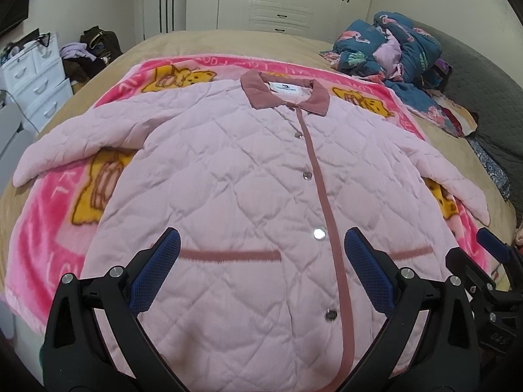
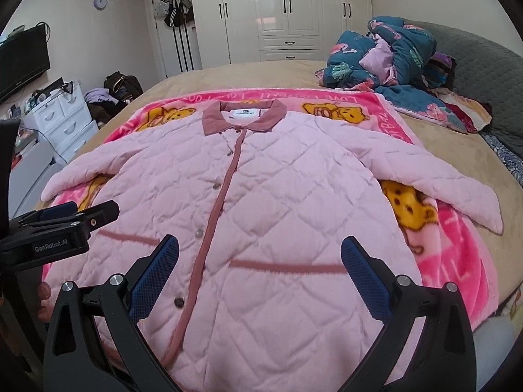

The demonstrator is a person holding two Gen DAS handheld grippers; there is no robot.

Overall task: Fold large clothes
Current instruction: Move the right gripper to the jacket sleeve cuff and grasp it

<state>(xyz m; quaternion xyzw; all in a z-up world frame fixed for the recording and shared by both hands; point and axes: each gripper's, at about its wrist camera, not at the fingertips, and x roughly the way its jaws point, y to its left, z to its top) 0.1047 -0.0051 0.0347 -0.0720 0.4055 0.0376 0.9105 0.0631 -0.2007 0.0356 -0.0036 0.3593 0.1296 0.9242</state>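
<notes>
Your pink quilted jacket (image 1: 228, 176) lies flat and buttoned, front up, sleeves spread, on a pink bear-print blanket (image 1: 49, 222) across the bed (image 2: 457, 163). Your left gripper (image 1: 261, 251) hovers released over the hem, grasping nothing. Your right gripper (image 2: 260, 254) hovers likewise, jaws spread wide and empty.

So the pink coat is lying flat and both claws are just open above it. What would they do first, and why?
Probably the left gripper swings out to the left sleeve and pinches its cuff. The quilted jacket lies buttoned and spread on the pink blanket, both sleeves out, nothing folded yet. The right gripper is open and empty too.
</notes>
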